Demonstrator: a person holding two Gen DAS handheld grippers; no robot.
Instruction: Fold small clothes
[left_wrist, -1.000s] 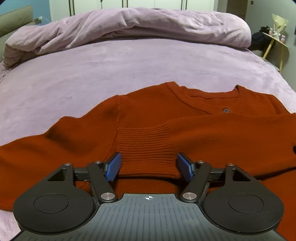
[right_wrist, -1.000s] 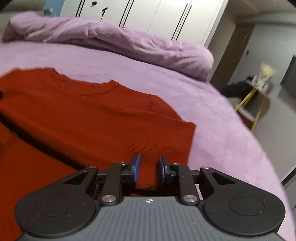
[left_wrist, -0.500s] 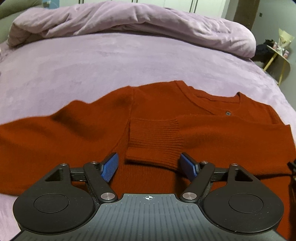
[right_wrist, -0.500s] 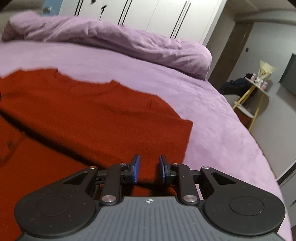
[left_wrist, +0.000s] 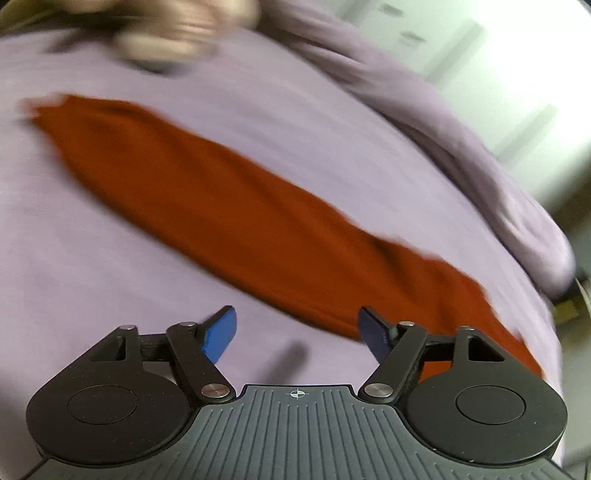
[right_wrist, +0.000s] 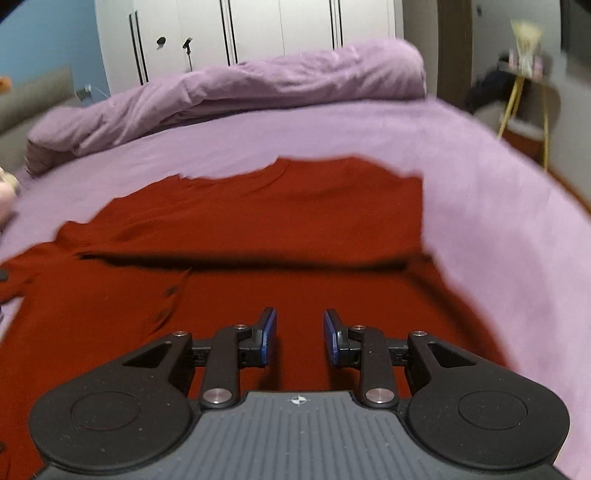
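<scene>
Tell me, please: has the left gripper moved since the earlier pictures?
Yes. The left gripper swung left, off the folded cuff: its open jaws now stand over the bare sheet beside the outstretched sleeve.

sweater (right_wrist: 258, 236) on bed (right_wrist: 480, 192) | duvet (right_wrist: 229, 96) behind — sleeve (left_wrist: 207, 206) seemingly leftward

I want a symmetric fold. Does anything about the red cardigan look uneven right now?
Yes: the right sleeve is folded across the cardigan, while the left sleeve lies stretched out on the bed.
</scene>
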